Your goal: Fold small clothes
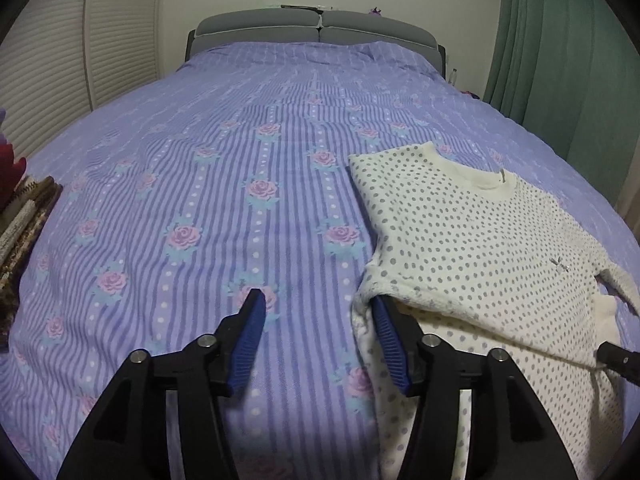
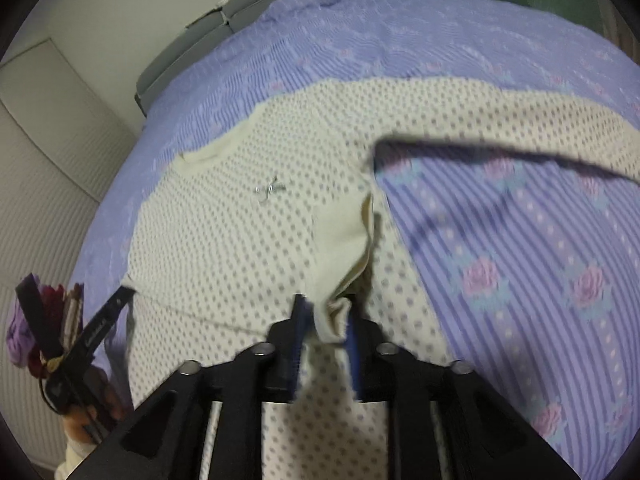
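The top (image 1: 472, 240) is cream with grey dots and a plain cream collar. The bedspread (image 1: 200, 160) is lilac, striped, with pink roses and white dots. Headboard (image 1: 320, 28) grey, curtain (image 1: 568, 60) green.

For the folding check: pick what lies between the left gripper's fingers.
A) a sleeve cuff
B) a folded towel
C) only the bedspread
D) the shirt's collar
C: in the left wrist view, the left gripper stands open over the purple bedspread, with the dotted shirt lying against the outside of one finger, not between them.
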`<state>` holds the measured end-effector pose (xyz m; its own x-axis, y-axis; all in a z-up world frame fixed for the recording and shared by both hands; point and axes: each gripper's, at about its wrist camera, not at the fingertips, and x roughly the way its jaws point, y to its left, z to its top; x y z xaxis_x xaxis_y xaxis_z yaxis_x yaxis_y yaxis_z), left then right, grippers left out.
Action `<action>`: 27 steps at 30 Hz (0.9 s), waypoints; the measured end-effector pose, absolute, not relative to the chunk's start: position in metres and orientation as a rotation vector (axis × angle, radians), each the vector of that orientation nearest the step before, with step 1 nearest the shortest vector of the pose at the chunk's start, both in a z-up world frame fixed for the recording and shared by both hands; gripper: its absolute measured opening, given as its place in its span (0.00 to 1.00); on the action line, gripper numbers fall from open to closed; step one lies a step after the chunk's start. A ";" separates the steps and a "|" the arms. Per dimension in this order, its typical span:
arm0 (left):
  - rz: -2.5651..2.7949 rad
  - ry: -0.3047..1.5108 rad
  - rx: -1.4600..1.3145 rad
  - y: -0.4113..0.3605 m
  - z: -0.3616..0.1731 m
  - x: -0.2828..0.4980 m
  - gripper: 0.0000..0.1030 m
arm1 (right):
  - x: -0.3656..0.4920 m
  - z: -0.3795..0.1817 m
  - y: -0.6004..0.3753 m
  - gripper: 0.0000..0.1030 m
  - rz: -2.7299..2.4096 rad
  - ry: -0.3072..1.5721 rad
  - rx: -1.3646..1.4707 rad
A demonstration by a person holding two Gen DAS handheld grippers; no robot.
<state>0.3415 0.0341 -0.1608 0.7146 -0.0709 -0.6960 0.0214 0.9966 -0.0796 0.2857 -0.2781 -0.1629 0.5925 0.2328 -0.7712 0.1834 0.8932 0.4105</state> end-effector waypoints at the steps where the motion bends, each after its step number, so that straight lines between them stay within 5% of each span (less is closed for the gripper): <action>1: -0.055 0.774 -0.062 0.036 -0.160 0.339 0.54 | 0.283 -0.162 -0.279 0.35 0.030 0.942 0.481; 10: -0.120 0.688 -0.035 0.038 -0.123 0.320 0.53 | 0.296 -0.132 -0.283 0.35 -0.015 0.855 0.369; 12: -0.150 0.683 -0.005 0.032 -0.121 0.326 0.44 | 0.305 -0.125 -0.277 0.35 -0.010 0.834 0.324; 27: -0.219 0.821 -0.062 0.024 -0.162 0.362 0.28 | 0.333 -0.109 -0.268 0.35 0.039 0.847 0.199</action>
<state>0.3615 0.0242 -0.1621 0.6604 -0.2171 -0.7189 0.1693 0.9757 -0.1392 0.3327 -0.2677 -0.1089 0.6625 0.1134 -0.7404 0.0448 0.9807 0.1903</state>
